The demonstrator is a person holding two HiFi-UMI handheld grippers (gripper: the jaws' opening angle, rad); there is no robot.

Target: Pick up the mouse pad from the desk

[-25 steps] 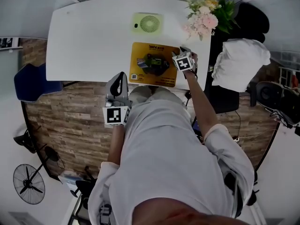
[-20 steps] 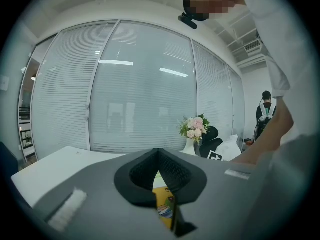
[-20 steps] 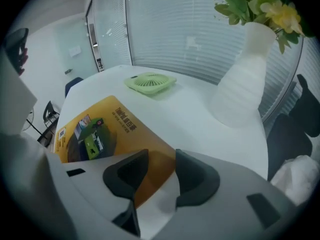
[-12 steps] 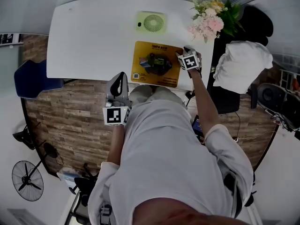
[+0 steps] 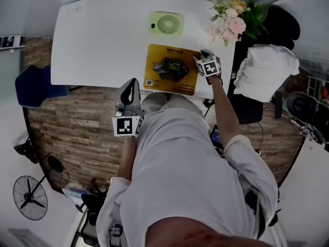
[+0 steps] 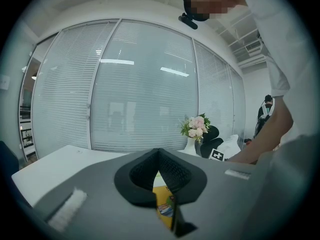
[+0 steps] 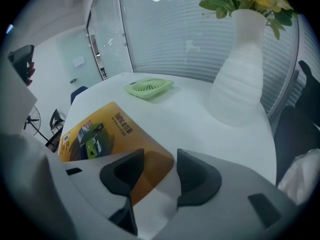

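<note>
We hold the right gripper (image 7: 160, 171), jaws apart though just narrowing, astride the right corner of the mouse pad (image 7: 97, 134), which stretches leftward; the closed left gripper (image 5: 131, 89) hangs farther off.

Wood-plank floor (image 5: 77, 133), blind-covered glass walls (image 6: 140, 84), blue chair (image 5: 33, 89), standing fan (image 5: 31, 202)

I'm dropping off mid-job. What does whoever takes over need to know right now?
Right gripper: open, jaws just closed a little; the far right corner of the mouse pad shows between them, not gripped.
Left gripper: shut, empty, held by the near edge of the desk.
Mouse pad: flat on the desk, in front of the green fan.
Done: approach. Left: close on the corner, lift.
</note>
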